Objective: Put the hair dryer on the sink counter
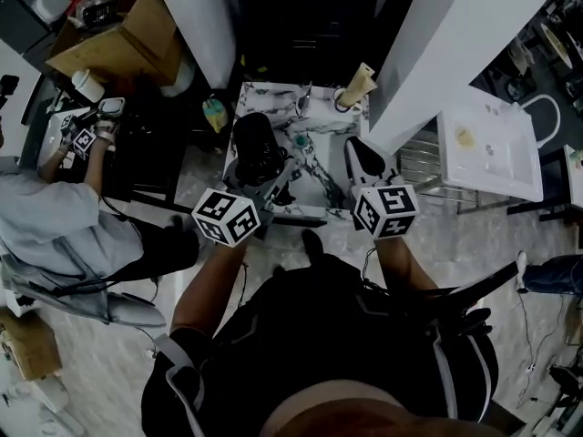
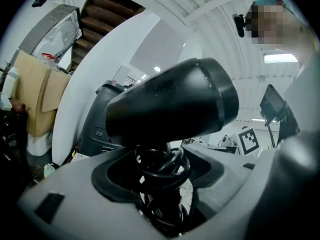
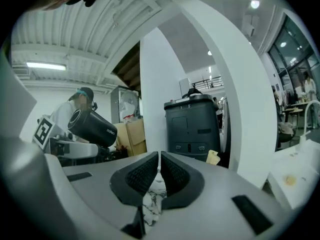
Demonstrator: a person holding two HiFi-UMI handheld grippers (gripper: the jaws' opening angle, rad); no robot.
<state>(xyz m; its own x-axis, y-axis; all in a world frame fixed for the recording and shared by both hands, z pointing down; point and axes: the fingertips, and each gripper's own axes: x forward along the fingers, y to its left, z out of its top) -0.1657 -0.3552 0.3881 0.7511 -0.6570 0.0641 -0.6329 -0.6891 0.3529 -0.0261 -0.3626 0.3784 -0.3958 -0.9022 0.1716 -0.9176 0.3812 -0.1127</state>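
Observation:
The black hair dryer (image 1: 257,147) is held over the marble sink counter (image 1: 273,98). My left gripper (image 1: 270,173) is shut on its handle, which has the black cord wound round it (image 2: 161,170). The barrel (image 2: 172,109) points up and to the right, above the jaws. My right gripper (image 1: 359,150) hangs to the right of the dryer, over the counter's right edge. Its jaws (image 3: 159,158) are shut with nothing between them. In the right gripper view the dryer (image 3: 93,128) shows off to the left.
A tan-topped bottle (image 1: 357,84) and a small teal item (image 1: 301,140) stand on the counter. A yellow-green bottle (image 1: 215,114) sits at its left. White pillars flank it. A white basin (image 1: 487,148) lies at right, a seated person (image 1: 50,217) at left, a dark bin (image 3: 192,129) behind.

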